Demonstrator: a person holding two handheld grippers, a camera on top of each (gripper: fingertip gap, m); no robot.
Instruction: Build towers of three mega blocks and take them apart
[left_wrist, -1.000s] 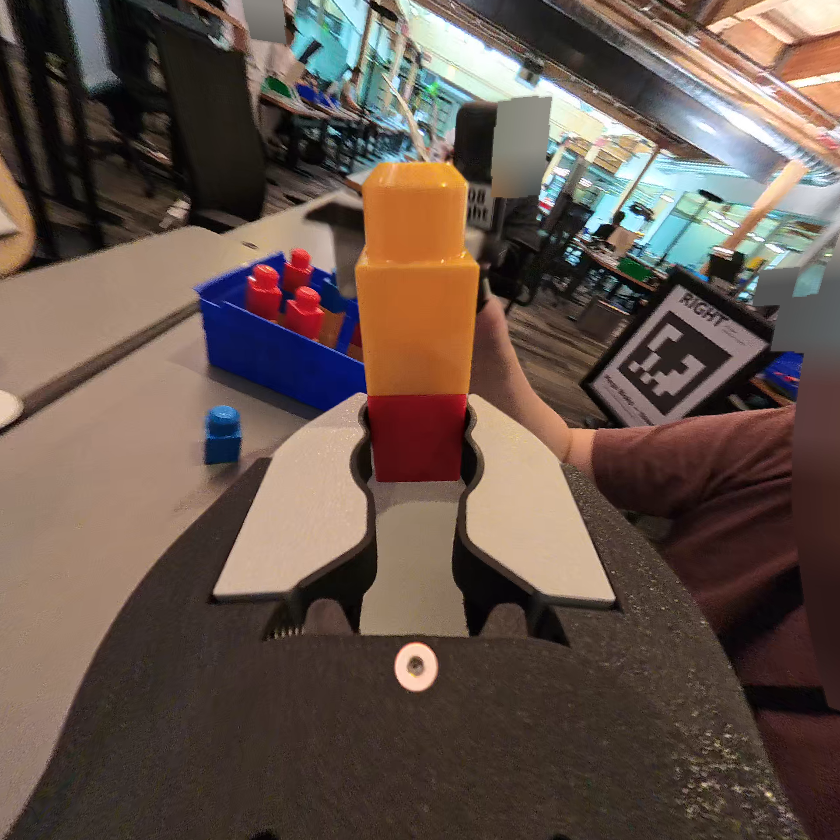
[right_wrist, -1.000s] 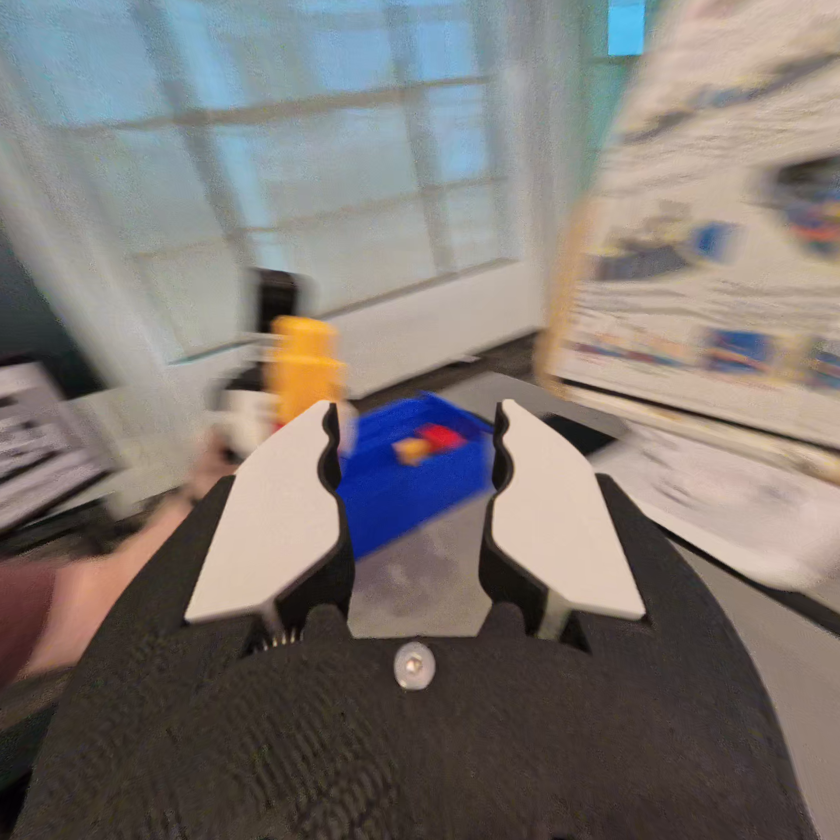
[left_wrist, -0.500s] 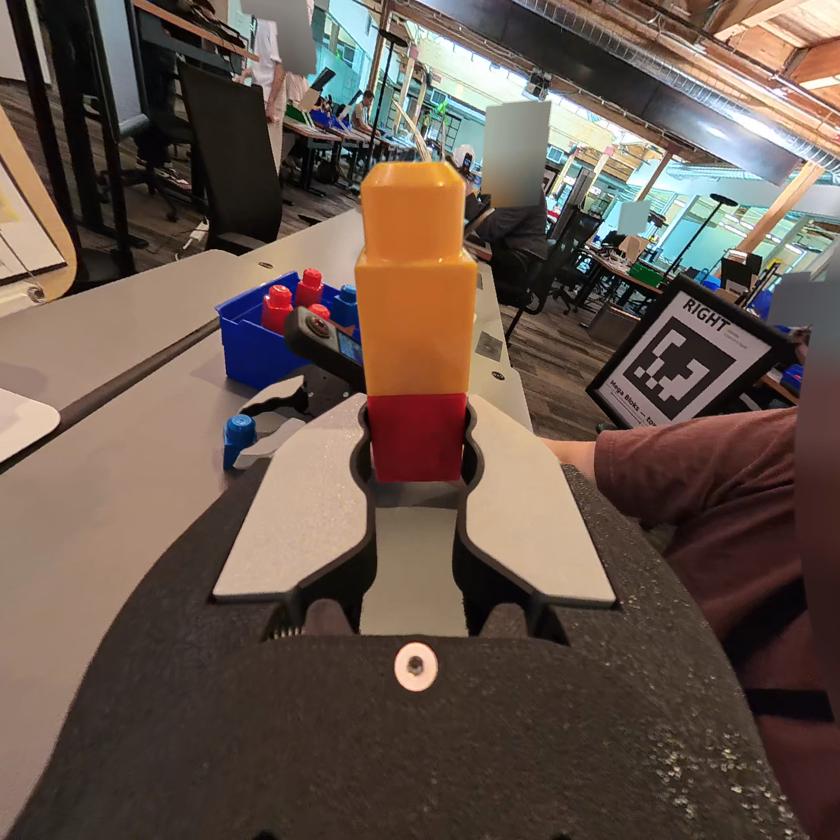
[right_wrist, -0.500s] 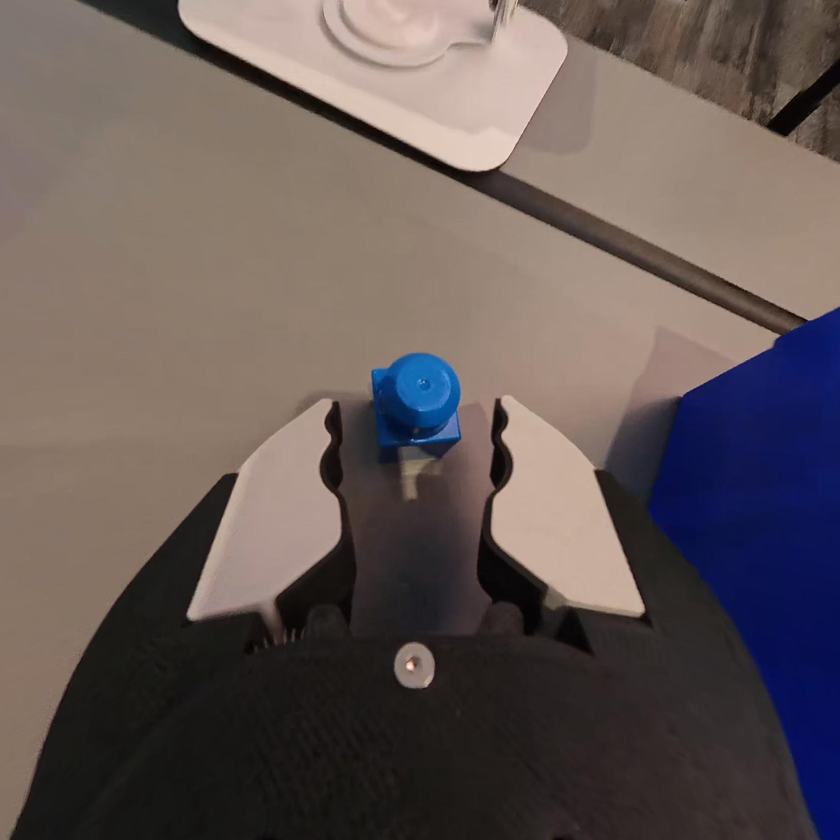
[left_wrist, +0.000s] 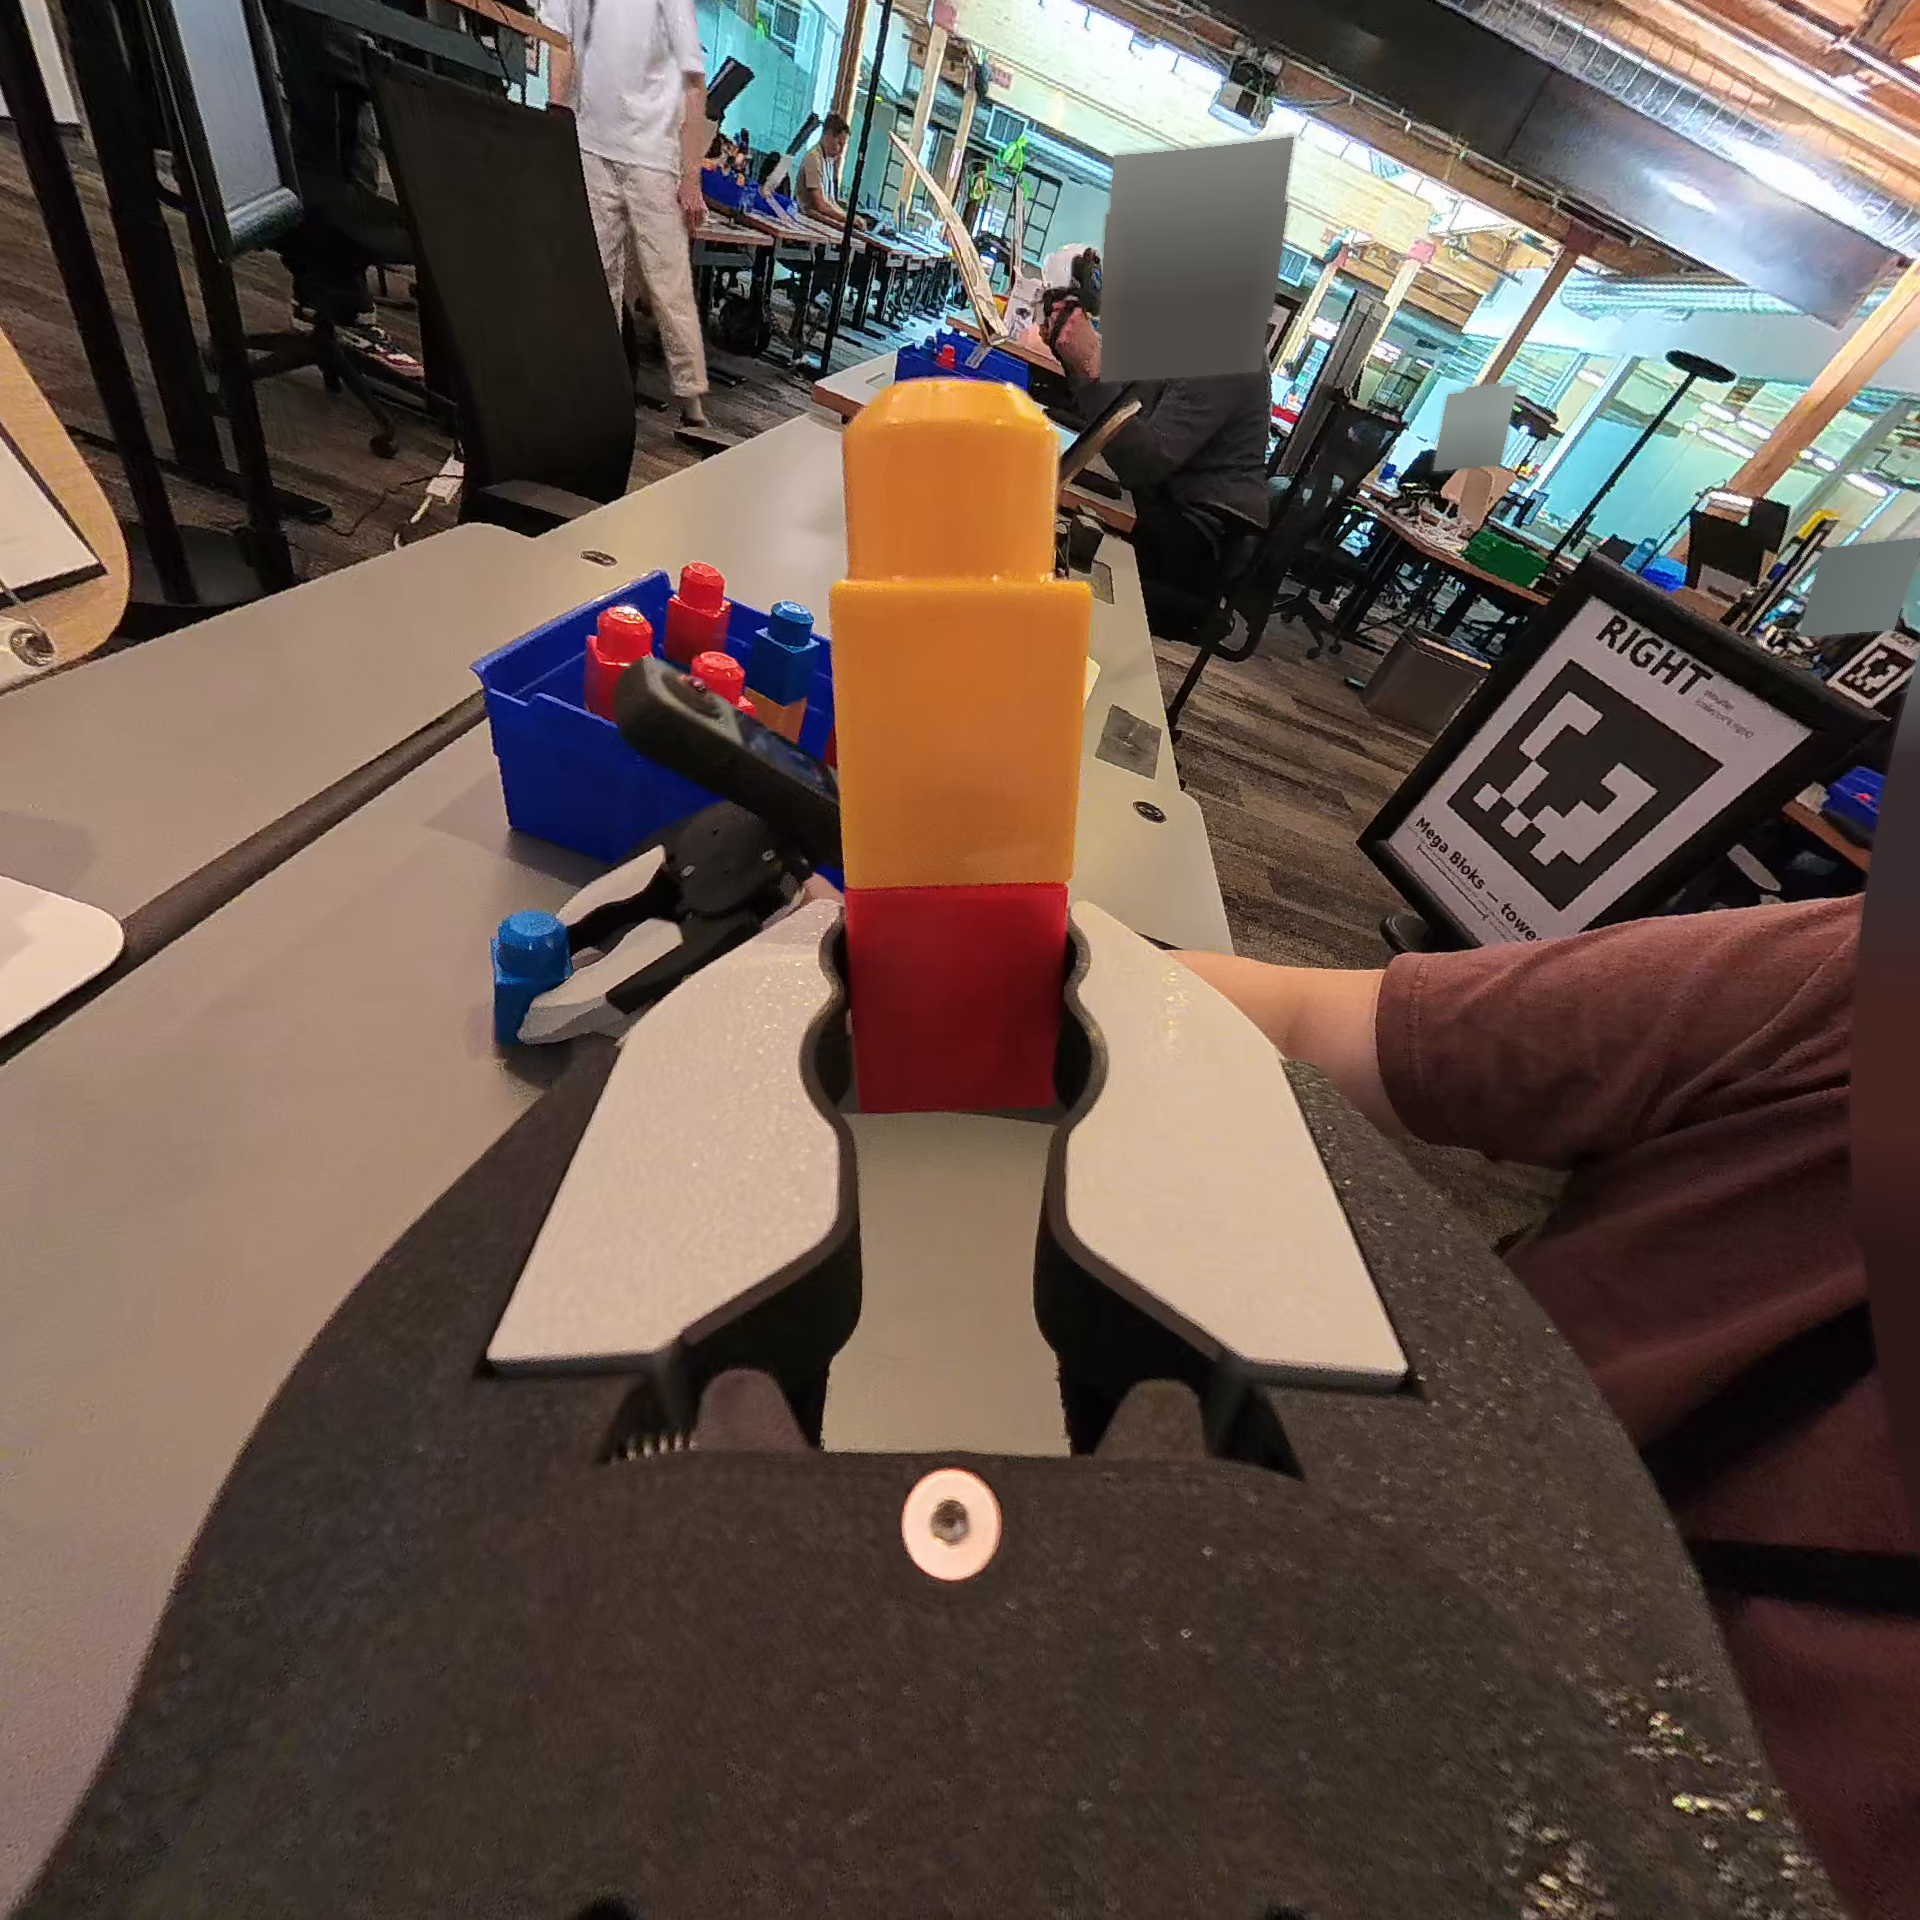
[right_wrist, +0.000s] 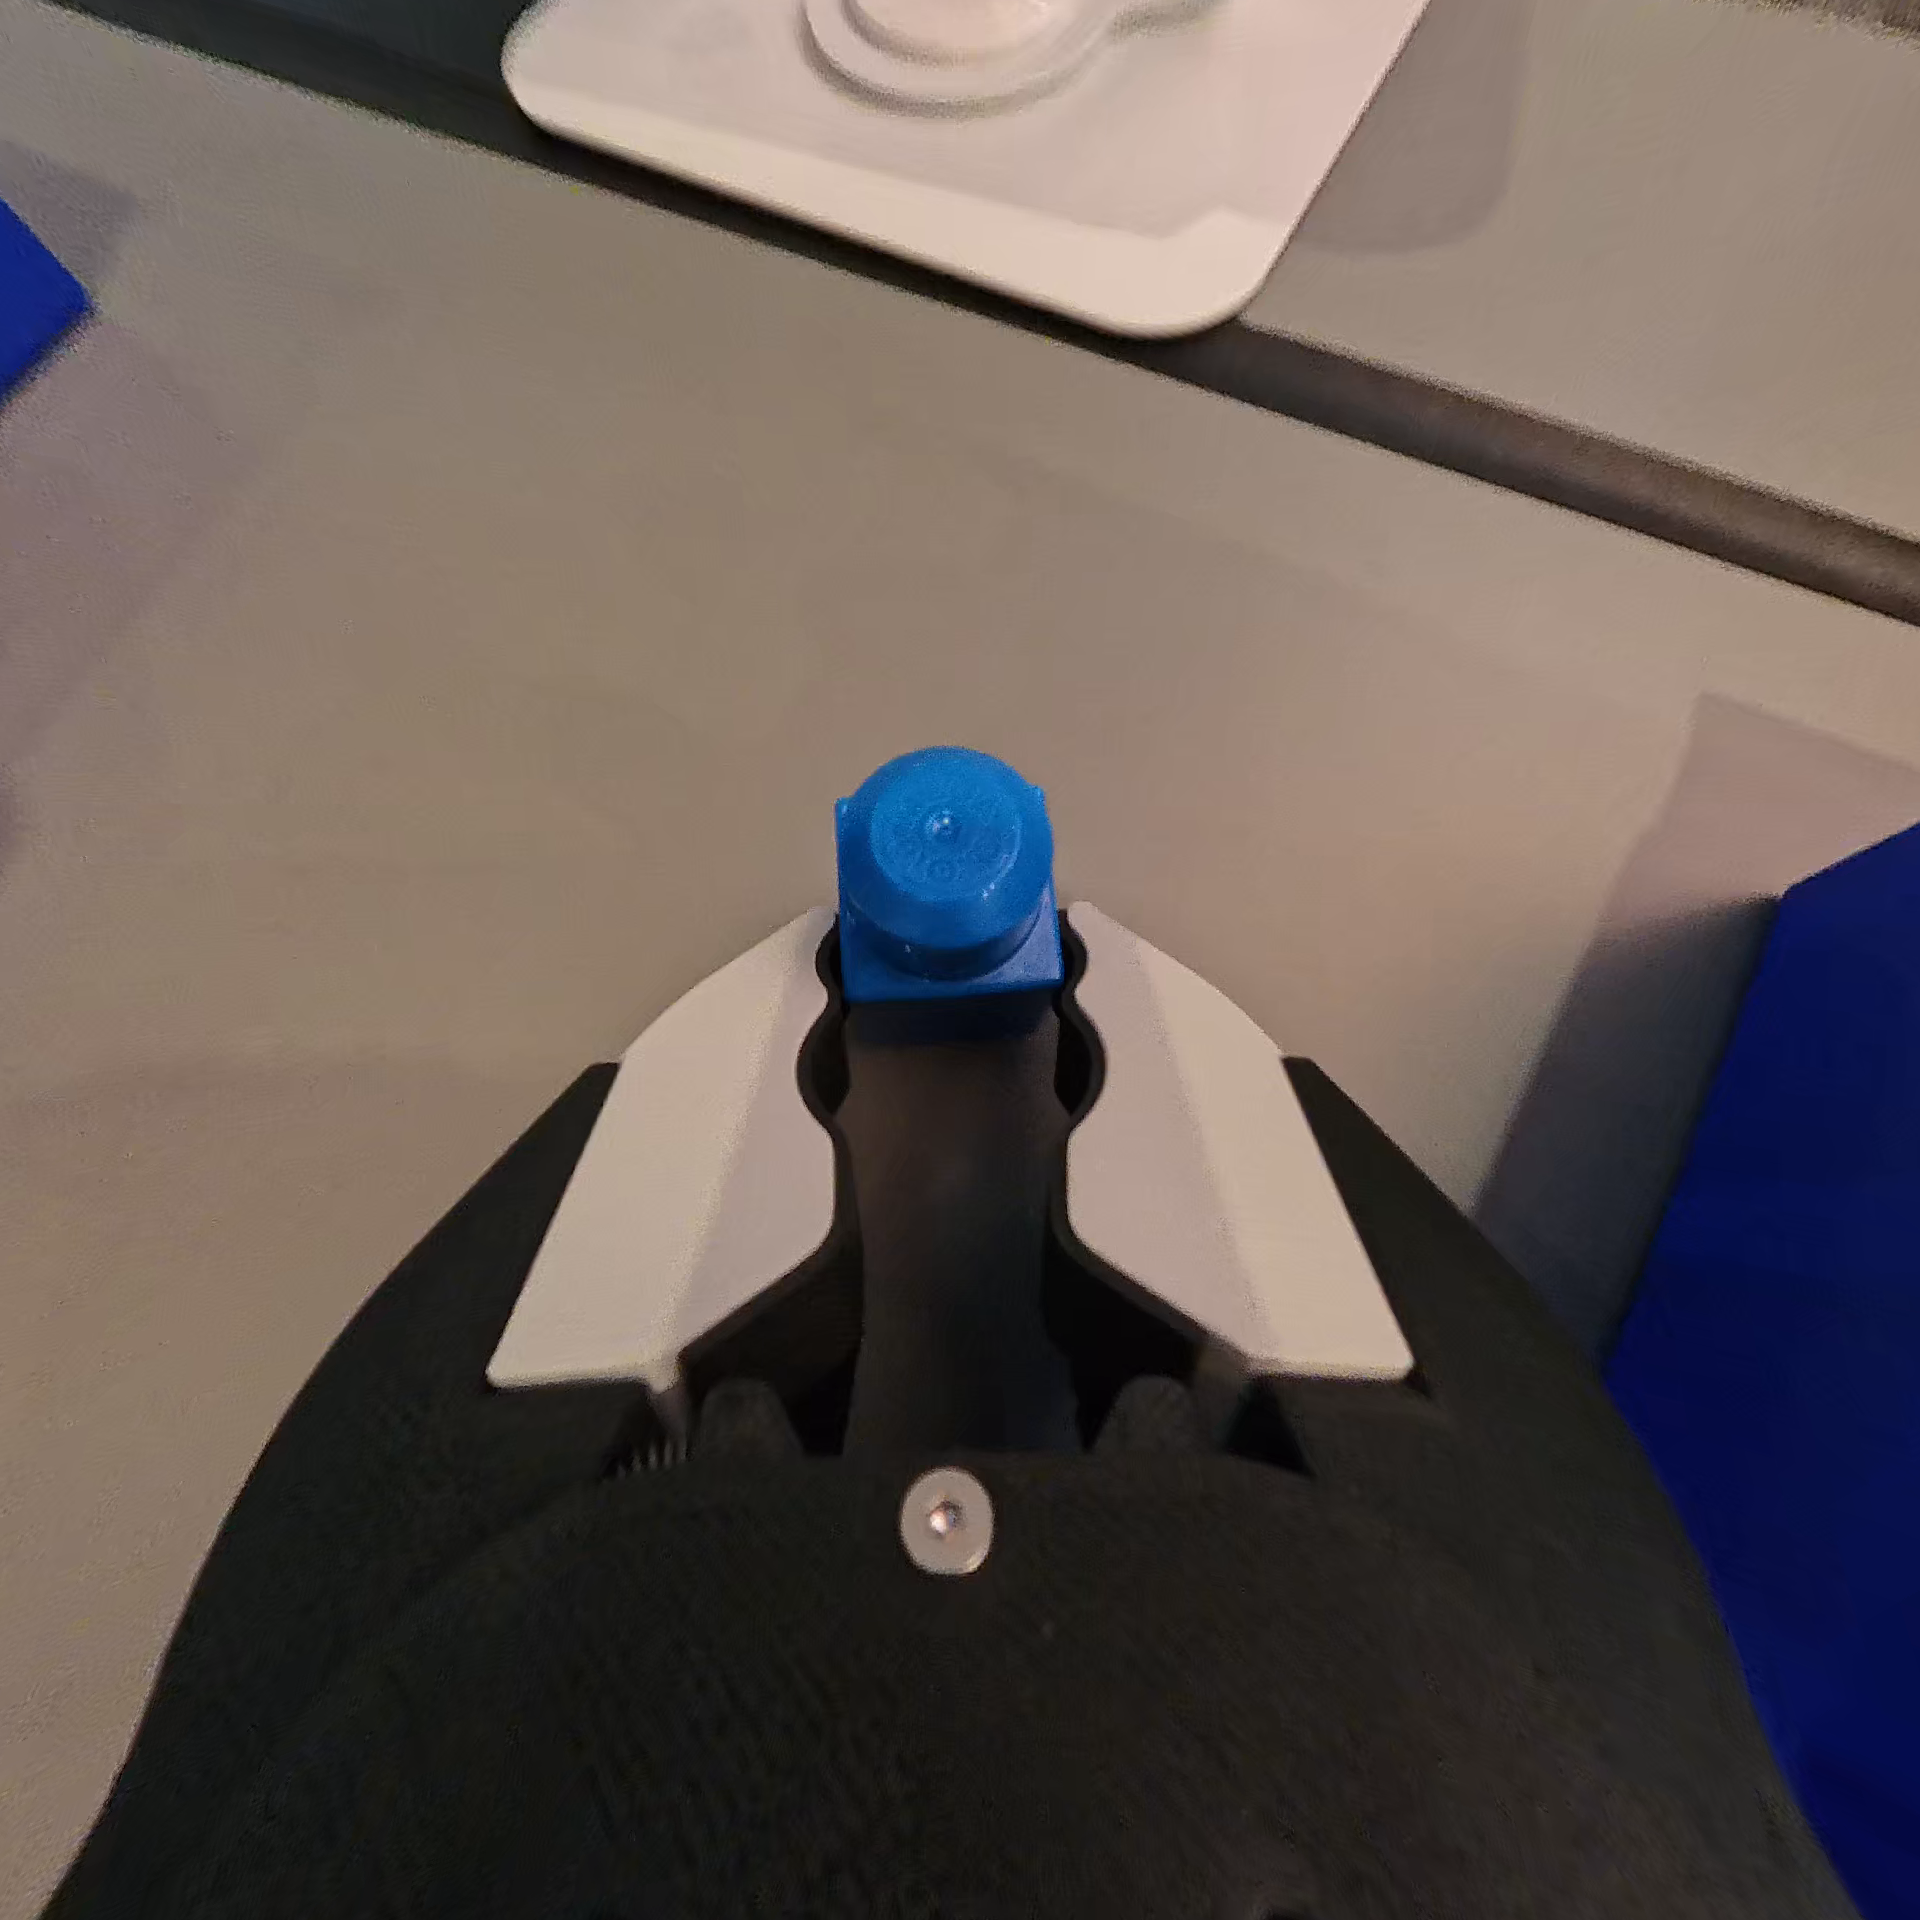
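My left gripper is shut on a red block that carries an orange block on top, the stack standing upright in the left wrist view. My right gripper is shut on a small blue block at table level, stud towards the camera. The left wrist view also shows the right gripper to the left of the stack, its fingers closed on the blue block on the grey table.
A blue bin with red, blue and orange blocks stands behind the right gripper; its wall shows at the right edge of the right wrist view. A white pad lies beyond a dark table seam. A framed marker sign stands at right. My right fingertips sit around 30 centimetres from my left ones.
My right gripper swung down to the blue block on the table, moved its open fingers around it, then closed on it. My left gripper kept holding the red-and-orange stack.
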